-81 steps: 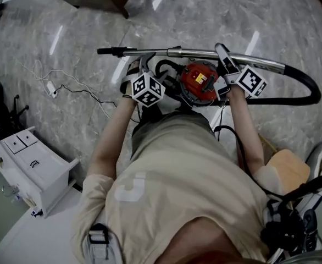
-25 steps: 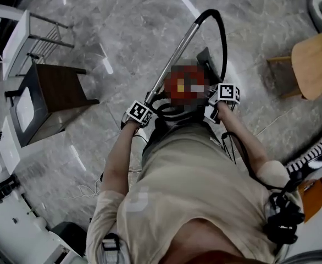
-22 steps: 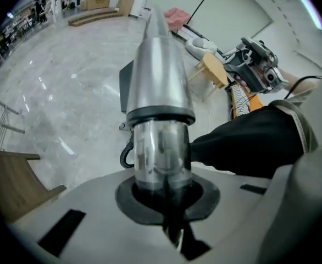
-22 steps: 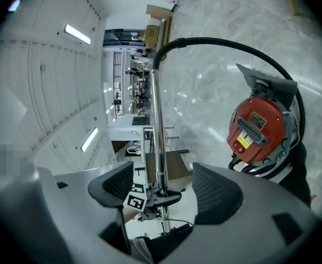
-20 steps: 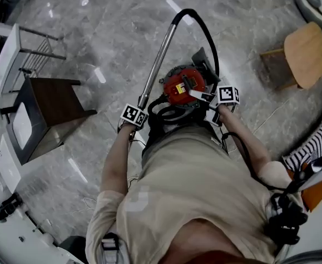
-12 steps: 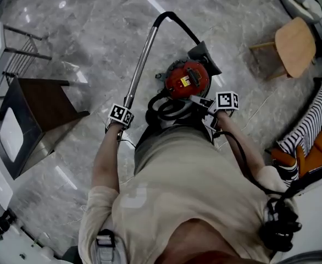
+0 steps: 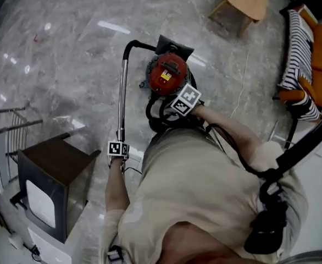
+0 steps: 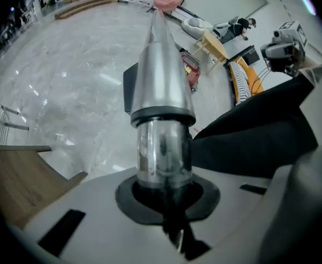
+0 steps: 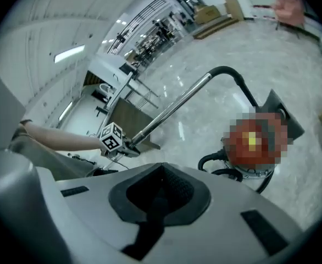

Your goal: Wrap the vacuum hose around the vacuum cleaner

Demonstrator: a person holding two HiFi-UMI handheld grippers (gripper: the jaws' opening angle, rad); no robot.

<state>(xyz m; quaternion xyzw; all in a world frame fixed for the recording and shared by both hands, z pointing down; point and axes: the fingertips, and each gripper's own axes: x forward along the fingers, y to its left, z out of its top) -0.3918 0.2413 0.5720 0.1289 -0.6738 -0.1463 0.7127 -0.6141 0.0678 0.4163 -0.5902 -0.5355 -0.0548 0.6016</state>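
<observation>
Holds the metal wand (image 7: 121, 92) tight in the left gripper (image 7: 118, 143); has just been closing the right gripper (image 9: 160, 175) on nothing, beside the red vacuum cleaner (image 7: 166, 73), its hose (image 7: 158, 114) coiled on the near side

Vacuum cleaner (image 7: 168, 75) seen at 12 o'clock; hose (image 7: 149, 110) coiled at its 6 o'clock; wand (image 7: 121, 98) clamped by left gripper (image 7: 120, 139) at 8 o'clock.

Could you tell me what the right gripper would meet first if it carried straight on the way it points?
Probably the bare marble floor, between the metal tube and the vacuum cleaner; depth is unclear.
</observation>
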